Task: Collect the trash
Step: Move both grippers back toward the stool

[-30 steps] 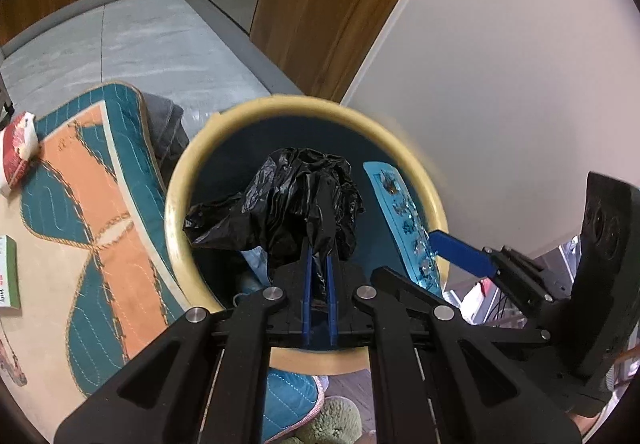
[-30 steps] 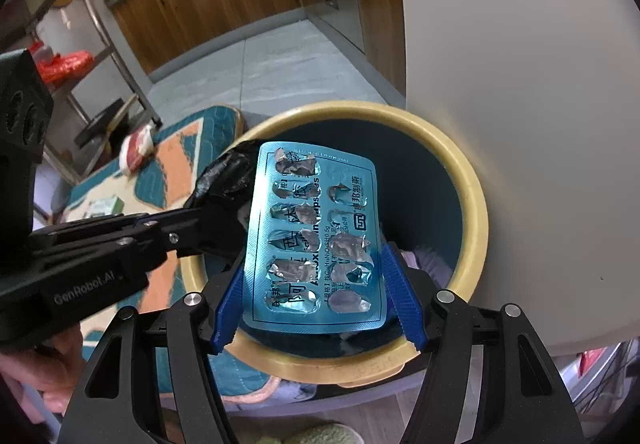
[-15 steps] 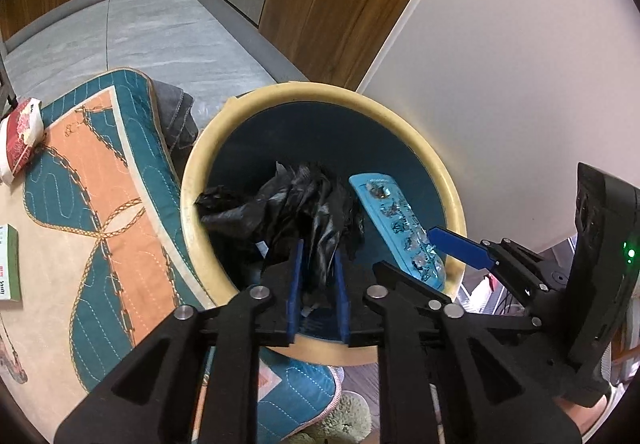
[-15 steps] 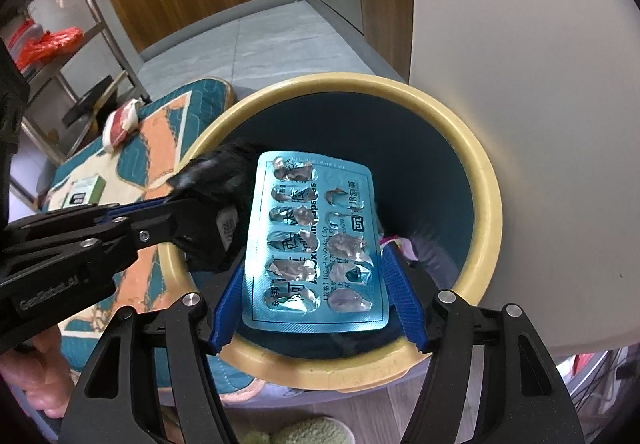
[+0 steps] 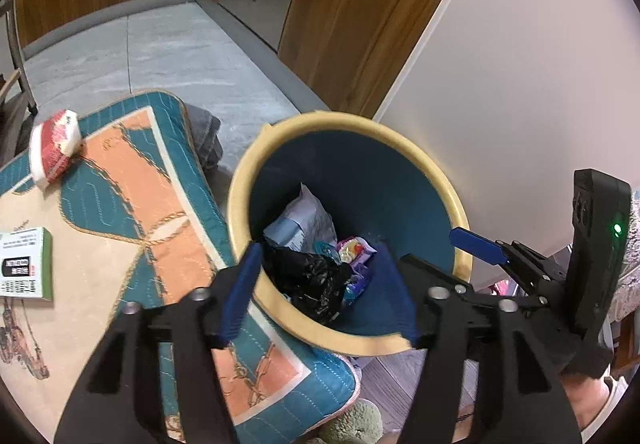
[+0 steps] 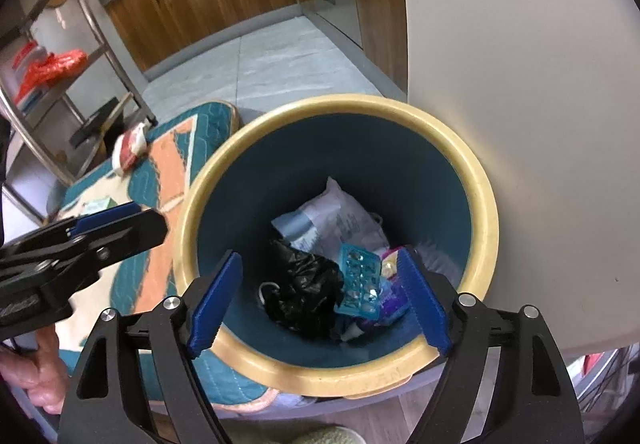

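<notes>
Both grippers' fingers are opening with nothing between them: the left gripper (image 5: 320, 284) and the right gripper (image 6: 320, 300) are poised above the yellow-rimmed bin (image 6: 486, 228). Below and ahead of the fingers, inside the bin, the crumpled black plastic bag (image 6: 304, 284) and the blue blister pack (image 6: 360, 284) are seen lying on a pale pouch (image 6: 332, 219) and a purple wrapper (image 5: 354, 250). Remaining trash is judged nearer the left fingers: the green-edged box (image 5: 26, 268) and the red-and-white packet (image 5: 54, 149), out to their left on the patterned mat (image 5: 132, 195).
</notes>
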Demonstrator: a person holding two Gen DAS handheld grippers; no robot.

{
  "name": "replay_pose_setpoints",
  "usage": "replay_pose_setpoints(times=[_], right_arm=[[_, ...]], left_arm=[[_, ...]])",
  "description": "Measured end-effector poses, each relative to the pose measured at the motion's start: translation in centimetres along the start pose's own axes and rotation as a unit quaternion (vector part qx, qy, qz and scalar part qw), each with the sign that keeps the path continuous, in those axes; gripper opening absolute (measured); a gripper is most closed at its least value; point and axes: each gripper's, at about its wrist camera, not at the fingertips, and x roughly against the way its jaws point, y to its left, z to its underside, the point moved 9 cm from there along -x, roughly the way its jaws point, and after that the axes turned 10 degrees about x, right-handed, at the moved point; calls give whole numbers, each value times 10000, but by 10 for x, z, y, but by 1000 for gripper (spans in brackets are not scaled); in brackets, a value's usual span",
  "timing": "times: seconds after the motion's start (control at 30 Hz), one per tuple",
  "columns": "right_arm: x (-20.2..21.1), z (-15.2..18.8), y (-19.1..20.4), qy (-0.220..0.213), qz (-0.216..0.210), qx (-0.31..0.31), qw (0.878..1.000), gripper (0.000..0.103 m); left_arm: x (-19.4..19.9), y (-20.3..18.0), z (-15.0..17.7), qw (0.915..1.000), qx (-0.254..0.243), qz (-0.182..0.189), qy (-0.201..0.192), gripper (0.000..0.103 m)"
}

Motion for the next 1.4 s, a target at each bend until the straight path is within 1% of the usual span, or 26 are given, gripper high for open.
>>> replay_pose_setpoints(times=[0.17,0.27,0.33,0.37,0.43,0.53,0.67,0.8,0.83,0.93,1.07,1.13,1.2,1.3,1.37,1.4], right_arm=[[5,-4,-2,-112,23,-55,9999,84],[7,-7,-1,-161,36,-61,9998,86],[8,-8,0,-194,27,-54,9998,87],[9,-8,2,-206,18,-46,9998,89],[10,-10,5,-237,-13,-22,9997,91],[10,-11,11,-242,-62,23,9997,93],[10,-12,18,-216,-82,72,9997,95],[11,-12,27,-221,-131,158,9995,96],[10,-13,28,-220,-143,177,9995,96],[10,-13,33,-215,-163,240,9993,96],[8,-12,38,-169,-201,258,9993,96],[8,-12,40,-170,-194,276,9993,96],[8,-11,41,-163,-183,290,9993,96],[6,-11,42,-144,-167,295,9993,96],[6,-11,42,-136,-156,304,9993,96],[6,-11,42,-139,-151,305,9993,96]], left_arm=[[20,11,0,9998,-6,-94,-154,64],[30,20,-1,9996,11,-157,-246,70],[40,30,-2,9991,12,-240,-349,77],[47,36,-2,9989,6,-269,-386,79],[55,46,-1,9985,-19,-345,-431,90],[69,66,0,9970,-87,-539,-553,97],[89,93,5,9952,-41,-709,-672,97],[105,128,11,9918,23,-1025,-757,97],[108,140,13,9906,102,-1135,-761,97],[114,173,19,9894,462,-1190,-695,97],[120,215,21,9839,987,-1343,-652,97],[121,233,21,9806,1378,-1245,-621,97],[120,245,21,9774,1630,-1202,-609,97],[114,259,21,9728,1894,-1211,-552,97],[110,267,21,9708,2043,-1155,-504,97],[106,274,20,9682,2178,-1137,-478,97]])
